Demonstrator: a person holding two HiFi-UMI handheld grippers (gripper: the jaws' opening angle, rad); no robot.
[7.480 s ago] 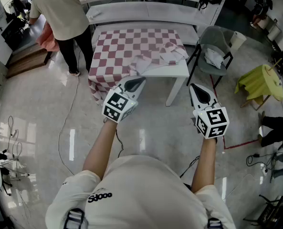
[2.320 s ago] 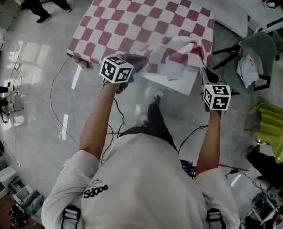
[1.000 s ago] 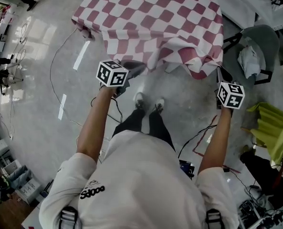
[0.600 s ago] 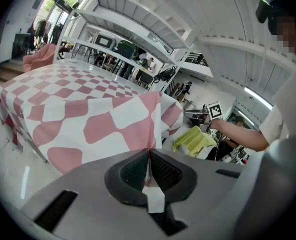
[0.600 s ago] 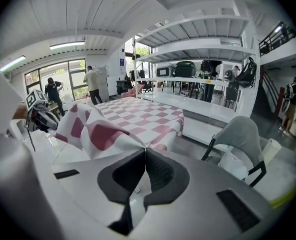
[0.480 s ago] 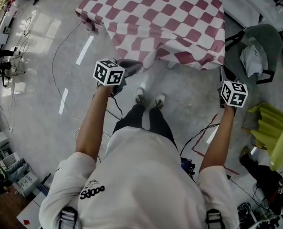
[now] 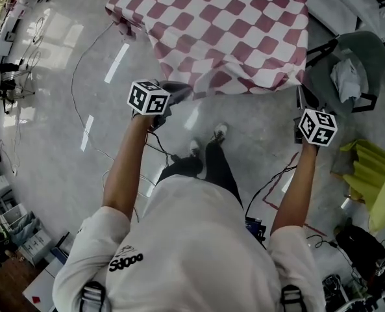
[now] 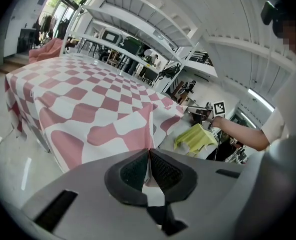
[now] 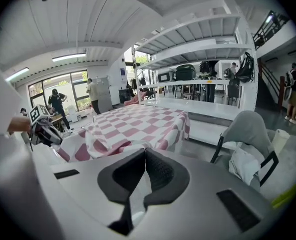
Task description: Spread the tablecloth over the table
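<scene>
The person's shoes (image 7: 206, 145) stand on the grey floor (image 7: 56, 129) at the middle of the head view. A thin cable (image 7: 74, 77) trails off toward 10 o'clock. A yellow-green cloth (image 7: 372, 174) lies at 3 o'clock. At 2 o'clock a grey chair (image 7: 356, 47) with a white bundle (image 7: 343, 83) on its seat stands just beside the draped right corner.

The left gripper (image 7: 181, 91) is pressed together on the hanging near edge of the tablecloth (image 7: 224, 25), and white fabric shows between its pads (image 8: 163, 171). The right gripper (image 7: 300, 95) is likewise closed, pinching the same edge at the right corner.

From both grippers the red-and-white checked tablecloth runs away toward 12 o'clock. It lies flat on top and hangs down at the sides. In the right gripper view, white shelving (image 9: 202, 46) rises beyond it at 1 o'clock.
</scene>
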